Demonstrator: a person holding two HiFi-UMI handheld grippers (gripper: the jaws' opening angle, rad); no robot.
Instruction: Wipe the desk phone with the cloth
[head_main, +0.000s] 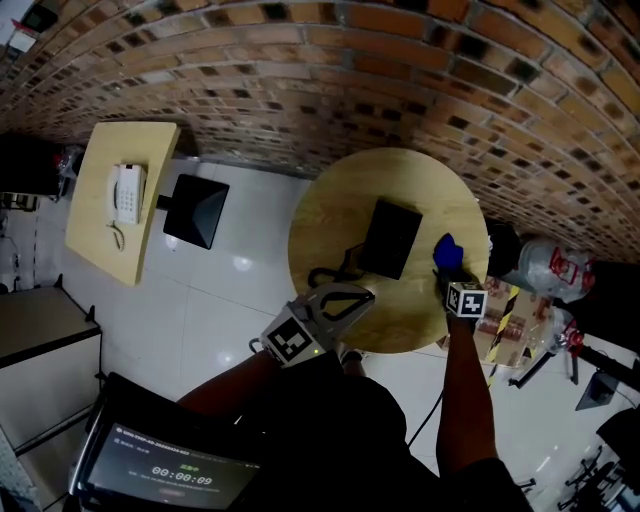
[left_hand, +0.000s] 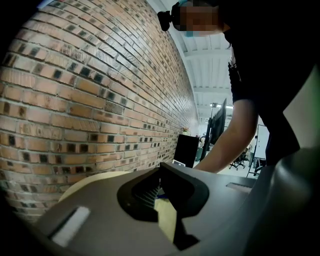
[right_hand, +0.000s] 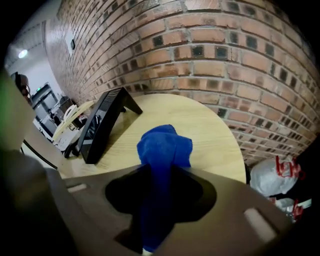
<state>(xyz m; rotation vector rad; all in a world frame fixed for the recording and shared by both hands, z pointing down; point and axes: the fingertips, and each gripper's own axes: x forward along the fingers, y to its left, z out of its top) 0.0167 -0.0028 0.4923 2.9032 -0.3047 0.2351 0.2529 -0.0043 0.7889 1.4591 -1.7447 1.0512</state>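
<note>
A black desk phone stands tilted on the round wooden table; in the right gripper view the phone is to the left. My right gripper is over the table's right side, just right of the phone, shut on a bunched blue cloth. That cloth runs down between the right gripper's jaws and bulges out in front. My left gripper hovers at the table's near edge, shut and holding nothing. Its own view shows the left gripper aimed at the brick wall.
A black cord loops on the table by the phone. At the left, a square table carries a white phone, with a black box on the floor beside it. A plastic bag lies right of the round table.
</note>
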